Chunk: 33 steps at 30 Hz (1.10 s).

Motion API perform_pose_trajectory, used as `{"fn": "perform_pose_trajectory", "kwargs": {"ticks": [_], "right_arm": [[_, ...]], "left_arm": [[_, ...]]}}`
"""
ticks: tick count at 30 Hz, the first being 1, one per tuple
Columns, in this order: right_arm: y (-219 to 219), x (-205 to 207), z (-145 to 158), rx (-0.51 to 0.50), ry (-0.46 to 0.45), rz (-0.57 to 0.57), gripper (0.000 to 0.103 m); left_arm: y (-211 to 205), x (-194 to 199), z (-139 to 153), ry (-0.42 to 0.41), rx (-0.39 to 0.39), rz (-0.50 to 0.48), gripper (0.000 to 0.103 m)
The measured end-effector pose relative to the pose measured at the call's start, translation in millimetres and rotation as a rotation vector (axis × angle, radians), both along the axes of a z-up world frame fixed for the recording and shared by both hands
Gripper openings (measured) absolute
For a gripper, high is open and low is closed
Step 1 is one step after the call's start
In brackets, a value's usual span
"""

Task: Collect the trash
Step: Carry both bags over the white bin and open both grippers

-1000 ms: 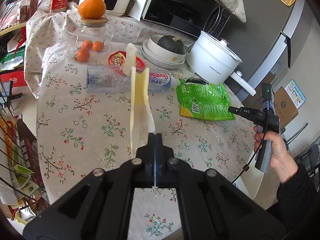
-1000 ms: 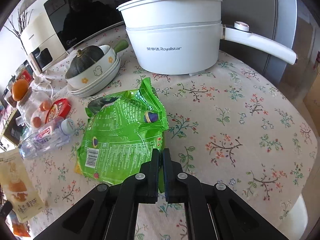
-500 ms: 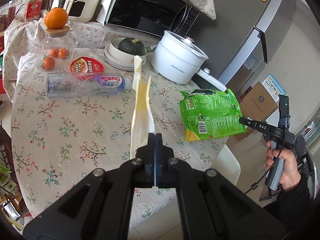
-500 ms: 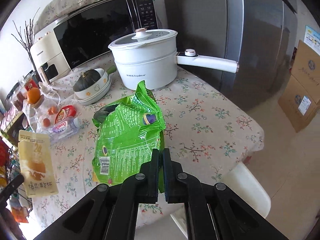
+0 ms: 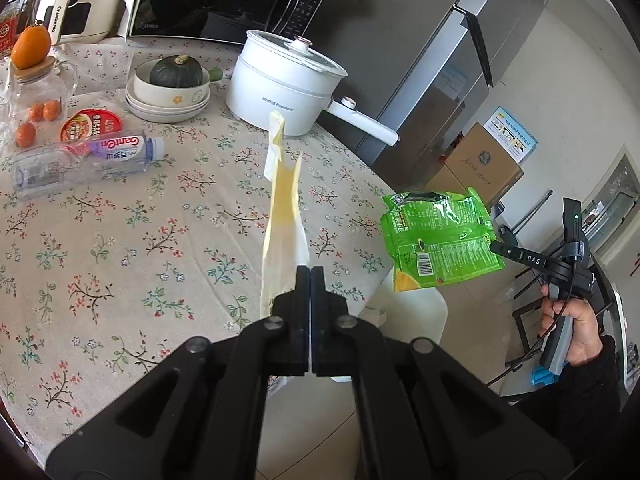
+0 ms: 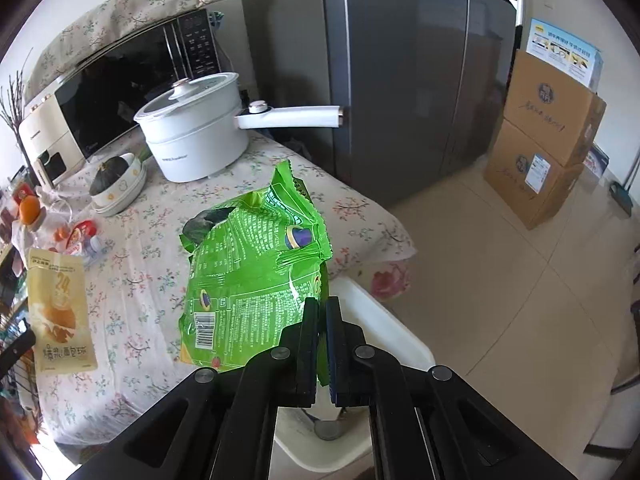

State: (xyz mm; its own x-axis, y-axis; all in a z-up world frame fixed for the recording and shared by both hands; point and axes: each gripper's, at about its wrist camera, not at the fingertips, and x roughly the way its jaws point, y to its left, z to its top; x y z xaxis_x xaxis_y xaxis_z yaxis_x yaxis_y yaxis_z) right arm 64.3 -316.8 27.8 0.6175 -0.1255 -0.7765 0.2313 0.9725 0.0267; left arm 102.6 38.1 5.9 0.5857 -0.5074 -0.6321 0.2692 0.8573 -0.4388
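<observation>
Trash hangs from both grippers, off the desk (image 5: 120,240). The left gripper (image 5: 311,280) is clamped on the bottom edge of a yellow pouch (image 5: 282,216), which stands up edge-on in the left wrist view, above the flowered cloth near the desk's edge. In the right wrist view the same pouch (image 6: 60,312) shows its printed face at the left. The right gripper (image 6: 322,312) is clamped on a corner of a green bag (image 6: 252,280), crumpled and torn open at the top, held over the desk's edge and a white stool (image 6: 384,332). In the left wrist view the green bag (image 5: 436,240) hangs beyond the desk, with the hand (image 5: 576,328) on the right gripper's handle at the far right.

On the desk lie a clear bottle (image 5: 80,160) on its side, a red lidded cup (image 5: 91,126) just behind it, a glass jar (image 5: 36,92) with an orange (image 5: 31,42) on top, stacked bowls (image 5: 168,96) holding a squash (image 5: 175,72), and a white pot (image 5: 284,80). A microwave (image 5: 224,0) stands behind, a fridge (image 6: 400,60) beside the desk, and boxes (image 6: 548,140) on the floor.
</observation>
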Motion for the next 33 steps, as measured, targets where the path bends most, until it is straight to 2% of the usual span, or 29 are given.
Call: {"fn": "perform_pose_trajectory", "kwargs": {"ticks": [10,16,18,21,22,23,29,33], "right_arm": [[-58.8,-33.9,-49.5,-0.061,0.149,-0.098,0.004],[-56.2,-29.7,-70.5,-0.06,0.216,-0.074,0.005],[-55.1,-26.9,-74.4,-0.028,0.228,-0.058,0.007],[-56.0,-25.8,-75.6,0.005,0.235,-0.061,0.025],[-56.5,-26.7,-74.1,0.007,0.228,-0.066,0.036],[-56.6,-27.6,-72.4,0.009,0.219,-0.07,0.04],[-58.9,-26.3,-64.6,0.024,0.195,-0.072,0.047],[-60.5,-23.6,-64.7,0.031,0.196,-0.073,0.047]], "left_arm": [[-46.8,0.8,-2.3,0.003,0.01,-0.115,0.0],[-80.6,-0.4,-5.7,0.014,0.01,-0.195,0.0],[-92.4,-1.2,-8.3,0.019,0.004,-0.233,0.0],[-112.0,-1.3,-12.1,0.027,0.007,-0.288,0.0],[-119.3,-0.9,-13.1,0.029,0.01,-0.303,0.0],[-126.5,-0.3,-14.6,0.032,0.014,-0.318,0.0],[-167.9,5.9,-24.8,0.053,0.022,-0.393,0.0],[-193.4,10.9,-37.9,0.082,0.029,-0.433,0.0]]}}
